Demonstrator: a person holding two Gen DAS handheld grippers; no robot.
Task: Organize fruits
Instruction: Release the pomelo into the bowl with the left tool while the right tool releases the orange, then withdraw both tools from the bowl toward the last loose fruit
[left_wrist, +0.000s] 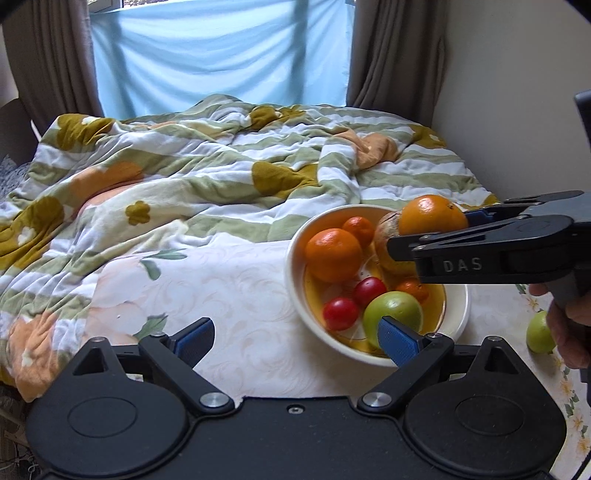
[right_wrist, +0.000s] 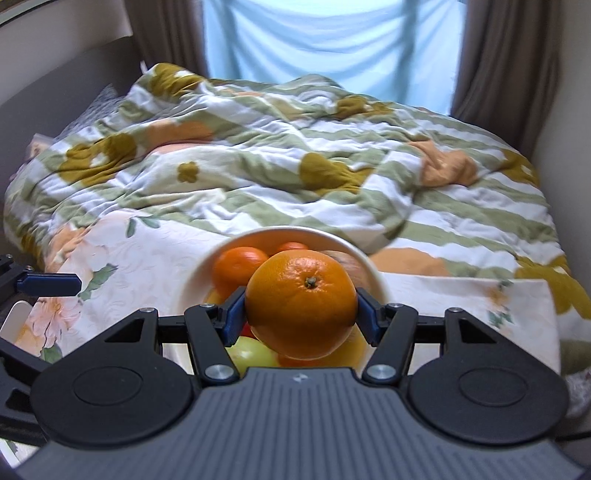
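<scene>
Large orange (right_wrist: 301, 302) stem-up above white bowl (left_wrist: 295, 280) of mixed fruit, lime (left_wrist: 540, 332) lying outside

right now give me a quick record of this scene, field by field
right claw: shut on orange, held above bowl
left claw: open, holds nothing, near bowl's front rim
in bowl: second orange, two red fruits, green apple, other fruit
outside bowl: green fruit on the cloth
behind: striped floral blanket

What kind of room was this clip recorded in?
Most likely a bedroom: a rumpled floral quilt lies over what looks like a bed, brown curtains frame a window, and the fruit bowl sits on a flowered cloth.
</scene>
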